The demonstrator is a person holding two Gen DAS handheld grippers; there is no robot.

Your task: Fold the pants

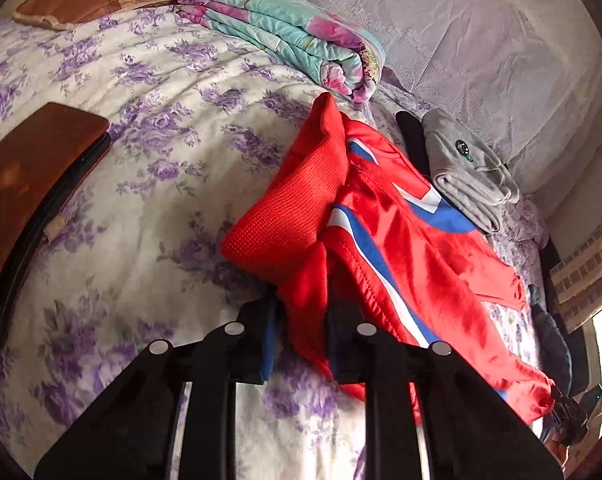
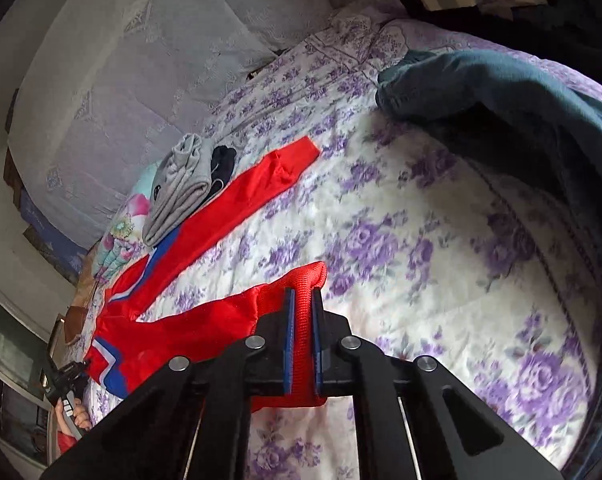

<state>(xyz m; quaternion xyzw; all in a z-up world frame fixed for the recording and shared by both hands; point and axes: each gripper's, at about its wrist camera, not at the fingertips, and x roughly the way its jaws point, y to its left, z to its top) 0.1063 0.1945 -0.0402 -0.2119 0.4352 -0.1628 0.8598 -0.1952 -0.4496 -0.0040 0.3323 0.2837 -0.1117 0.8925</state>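
Pinching red pants [image 1: 385, 240] between both grippers' fingers [image 2: 289, 344].

The left gripper [image 1: 301, 312] is closed on a bunched fold of the red pants [image 1: 385, 240], with red fabric pinched between the two blue-padded fingers [image 1: 267, 344]. Ahead of the jaws, the mesh lining side of the pants rises in a peak. To the right of the jaws, the shiny outer side with blue and white stripes trails across the floral bedspread [image 1: 149, 168]. Its far end reaches what appears to be the right gripper [image 1: 569, 412], though that edge is distorted. A folded grey garment [image 1: 465, 172] lies beyond the pants. A folded floral quilt [image 1: 285, 36] sits further ahead. A brown case [image 1: 33, 196] lies well left of the jaws.
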